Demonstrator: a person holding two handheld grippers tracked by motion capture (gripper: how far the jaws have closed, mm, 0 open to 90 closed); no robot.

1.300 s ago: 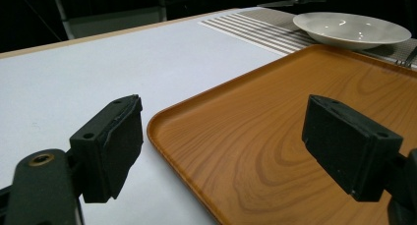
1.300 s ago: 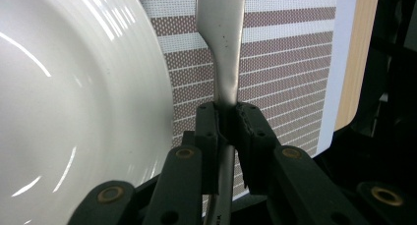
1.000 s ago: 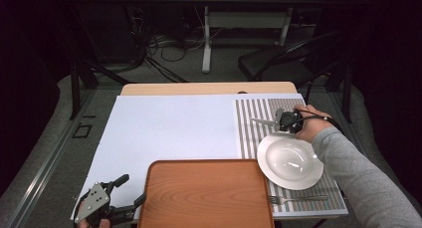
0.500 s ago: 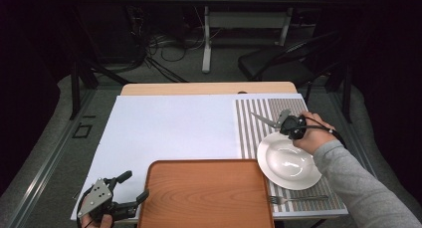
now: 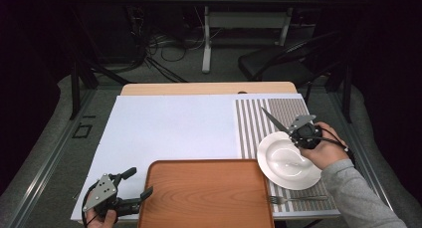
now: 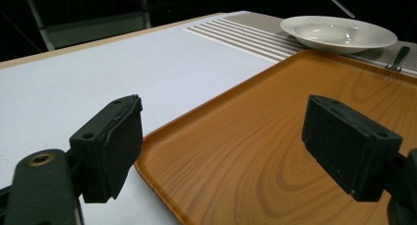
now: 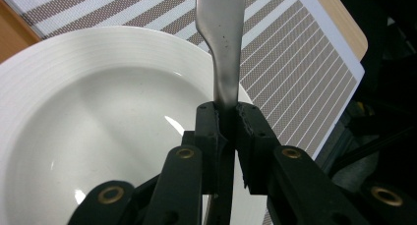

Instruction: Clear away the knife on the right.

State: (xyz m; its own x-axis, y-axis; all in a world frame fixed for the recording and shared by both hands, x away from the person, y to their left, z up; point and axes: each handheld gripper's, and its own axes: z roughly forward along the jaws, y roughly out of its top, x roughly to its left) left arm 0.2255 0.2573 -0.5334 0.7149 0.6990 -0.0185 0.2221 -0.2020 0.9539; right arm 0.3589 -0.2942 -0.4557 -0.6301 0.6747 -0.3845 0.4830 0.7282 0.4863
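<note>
right gripper clamps a table knife above the white plate; left gripper rests wide open beside the wooden tray.

My knife is plain dull steel, pinched by its handle between my right jaws, blade pointing away from me. It hangs lifted above the far rim of the white plate, slanting out over the striped mat on the worktop.

White plate, brown wood-grain tray, grey-and-white striped mat, silver knife.
</note>
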